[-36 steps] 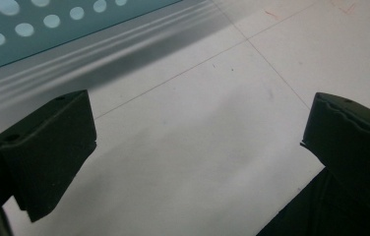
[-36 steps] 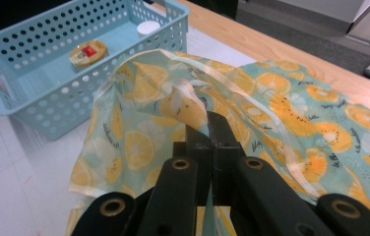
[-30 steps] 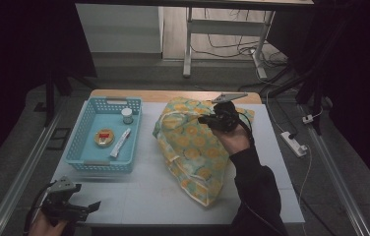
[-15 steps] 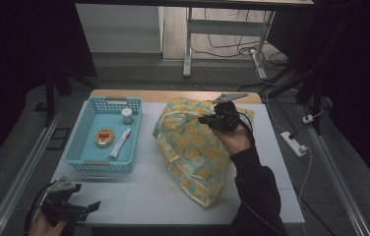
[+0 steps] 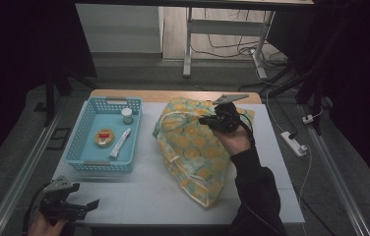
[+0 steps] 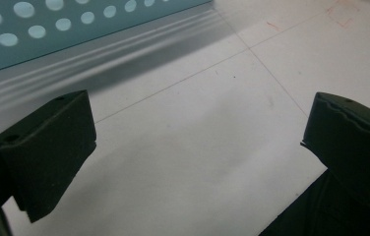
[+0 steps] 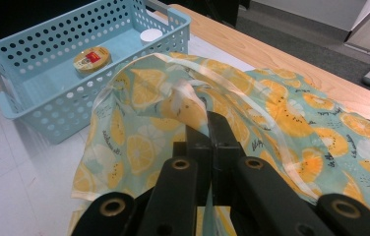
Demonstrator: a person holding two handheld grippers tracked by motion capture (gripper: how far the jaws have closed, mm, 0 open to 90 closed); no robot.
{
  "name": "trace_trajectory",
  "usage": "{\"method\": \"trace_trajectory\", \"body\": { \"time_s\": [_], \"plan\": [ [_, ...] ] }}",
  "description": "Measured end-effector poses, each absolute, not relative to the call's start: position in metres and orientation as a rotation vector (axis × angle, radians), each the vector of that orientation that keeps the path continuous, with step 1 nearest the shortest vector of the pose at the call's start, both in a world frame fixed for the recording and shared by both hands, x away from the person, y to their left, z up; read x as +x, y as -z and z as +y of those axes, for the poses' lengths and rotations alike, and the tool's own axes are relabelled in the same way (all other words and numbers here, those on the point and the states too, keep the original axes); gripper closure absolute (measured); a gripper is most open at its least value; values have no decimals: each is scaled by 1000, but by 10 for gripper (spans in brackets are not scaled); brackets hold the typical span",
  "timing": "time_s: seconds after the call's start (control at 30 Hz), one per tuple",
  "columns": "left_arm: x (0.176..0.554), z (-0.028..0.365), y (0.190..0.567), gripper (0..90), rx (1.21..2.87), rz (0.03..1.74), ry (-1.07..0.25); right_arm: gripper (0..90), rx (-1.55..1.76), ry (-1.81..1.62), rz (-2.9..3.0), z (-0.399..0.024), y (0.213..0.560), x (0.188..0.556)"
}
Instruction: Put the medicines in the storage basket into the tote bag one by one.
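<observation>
nothing has moved: right tongs (image 7: 207,128) pinch lemon-print bag (image 7: 281,123) edge.

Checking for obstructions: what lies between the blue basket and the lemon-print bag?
Bare white table separates the blue basket from the lemon-print bag, seen in the high view.

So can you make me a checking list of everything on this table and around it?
Surface: white table top, wooden strip along the far edge.
Job's things: lemon-print bag, lying crumpled, its edge lifted.
Clutter: blue basket holding a round tin, a white-capped jar and a small tube.
Tools: right tool shut on the bag's edge; left tool open, over bare table at the near left corner.
Cables: power strip on the floor at right; wires under the far desk.
Surroundings: dark room, grey floor.
</observation>
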State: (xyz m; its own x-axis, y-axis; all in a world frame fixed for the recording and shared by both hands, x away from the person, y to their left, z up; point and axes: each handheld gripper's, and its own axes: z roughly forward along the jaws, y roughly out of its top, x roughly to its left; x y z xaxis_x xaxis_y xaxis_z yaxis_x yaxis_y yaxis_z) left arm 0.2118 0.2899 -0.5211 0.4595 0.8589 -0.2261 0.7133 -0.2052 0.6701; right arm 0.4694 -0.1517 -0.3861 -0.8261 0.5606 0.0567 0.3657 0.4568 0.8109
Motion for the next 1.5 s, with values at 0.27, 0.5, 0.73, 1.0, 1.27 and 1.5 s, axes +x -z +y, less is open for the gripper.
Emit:
{"method": "trace_trajectory", "body": {
  "time_s": [0.27,0.5,0.73,1.0,1.27,1.5],
  "plan": [
    [213,291,518,0,1960,1294,-244,900,796,-1301,2494,-152,389,470],
    [215,292,512,0,1938,1227,-221,900,794,-1295,2499,-151,390,470],
    [221,293,507,0,1920,1156,-183,900,798,-1290,2503,-150,392,470],
    [228,295,496,0,1909,1155,-238,900,794,-1293,2504,-151,392,470],
    [243,296,486,0,1914,1183,-265,900,793,-1290,2508,-150,394,471],
    [262,299,480,0,1902,1218,-323,900,793,-1290,2511,-150,394,471]
  ]
}}
